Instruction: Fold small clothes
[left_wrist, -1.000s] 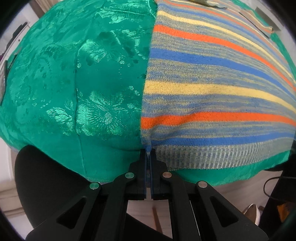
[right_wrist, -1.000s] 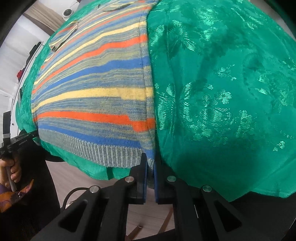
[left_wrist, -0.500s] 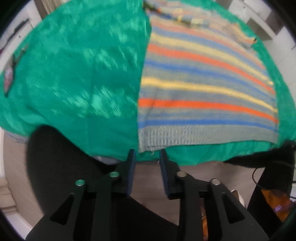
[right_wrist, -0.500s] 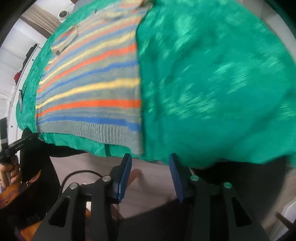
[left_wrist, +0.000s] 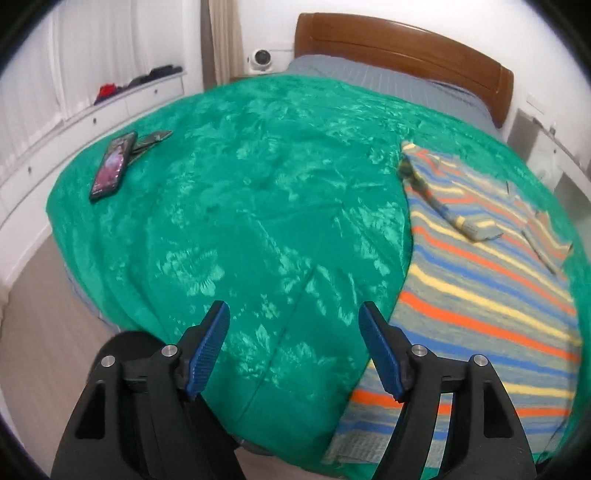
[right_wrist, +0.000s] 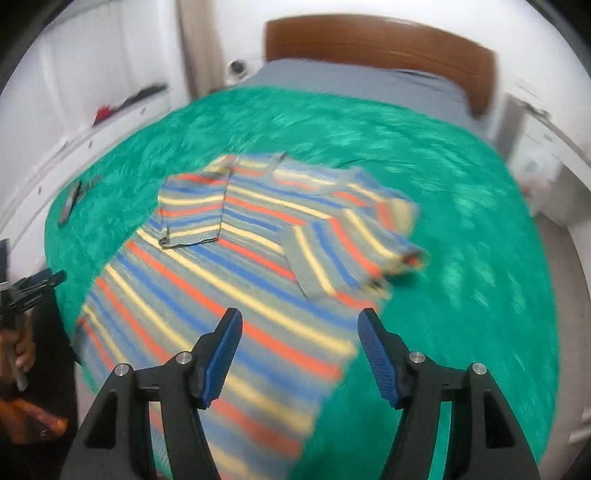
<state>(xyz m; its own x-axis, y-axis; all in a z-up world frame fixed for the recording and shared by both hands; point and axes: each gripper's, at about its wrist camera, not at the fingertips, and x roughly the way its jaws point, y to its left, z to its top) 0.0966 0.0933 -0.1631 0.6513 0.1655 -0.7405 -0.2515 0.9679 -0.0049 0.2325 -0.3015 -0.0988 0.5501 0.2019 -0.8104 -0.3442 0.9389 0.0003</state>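
The striped knitted sweater (right_wrist: 236, 280) lies flat on the green patterned bedspread (left_wrist: 258, 206), near the bed's near edge, both sleeves folded in over its body. A dark smartphone (left_wrist: 112, 166) rests on the bedspread's far left part, well apart from the sweater. The brown wooden headboard (left_wrist: 402, 48) stands at the far end. White drawer units (left_wrist: 122, 107) run along the left wall.

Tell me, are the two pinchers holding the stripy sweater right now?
No. The left gripper and right gripper have both just been opening, with nothing between their jaws. The striped sweater lies loose on the green bedspread.
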